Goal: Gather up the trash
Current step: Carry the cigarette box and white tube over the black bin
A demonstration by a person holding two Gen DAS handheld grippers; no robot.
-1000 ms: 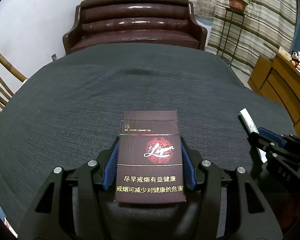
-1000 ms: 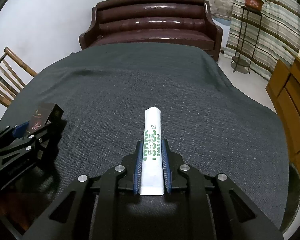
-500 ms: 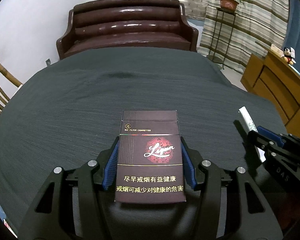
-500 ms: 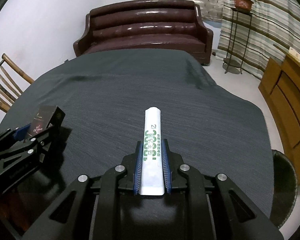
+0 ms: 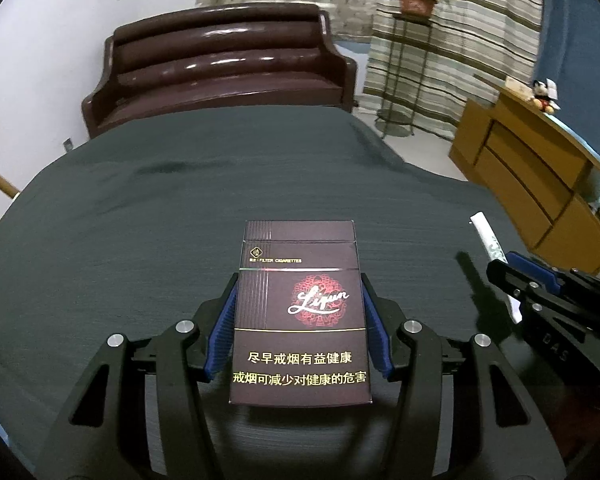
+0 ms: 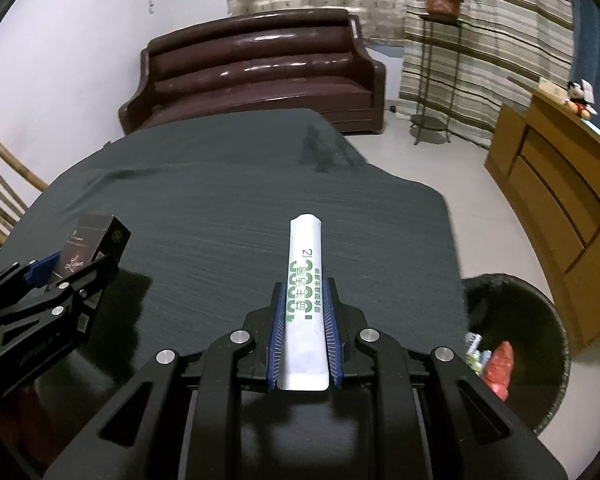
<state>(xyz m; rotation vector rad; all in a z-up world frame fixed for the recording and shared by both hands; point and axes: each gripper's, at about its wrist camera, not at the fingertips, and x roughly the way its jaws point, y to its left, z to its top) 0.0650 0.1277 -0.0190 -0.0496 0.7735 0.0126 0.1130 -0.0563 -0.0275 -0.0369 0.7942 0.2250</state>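
Note:
My left gripper [image 5: 299, 288] is shut on a dark cigarette pack [image 5: 300, 312] with a red emblem and gold lettering, held above the dark tablecloth [image 5: 180, 208]. My right gripper [image 6: 305, 292] is shut on a long white sachet [image 6: 305, 300] with green print that sticks out forward past the blue pads. In the left wrist view the right gripper [image 5: 500, 258] and the sachet [image 5: 488, 238] show at the right edge. The right wrist view has the left gripper [image 6: 76, 264] with the pack [image 6: 92, 246] at its left. A black trash bin [image 6: 540, 320] stands on the floor beside the table, lower right.
A brown leather sofa [image 6: 256, 68] stands beyond the table. A wooden cabinet [image 6: 560, 200] with a plush toy on top lines the right side. A plant stand [image 6: 436, 72] is before striped curtains. A wooden chair [image 6: 0, 196] is at the left. The bin holds red and white litter [image 6: 496, 364].
Both grippers have swung to the right together with their loads. The table's right edge, the floor and the trash bin have come into the right wrist view.

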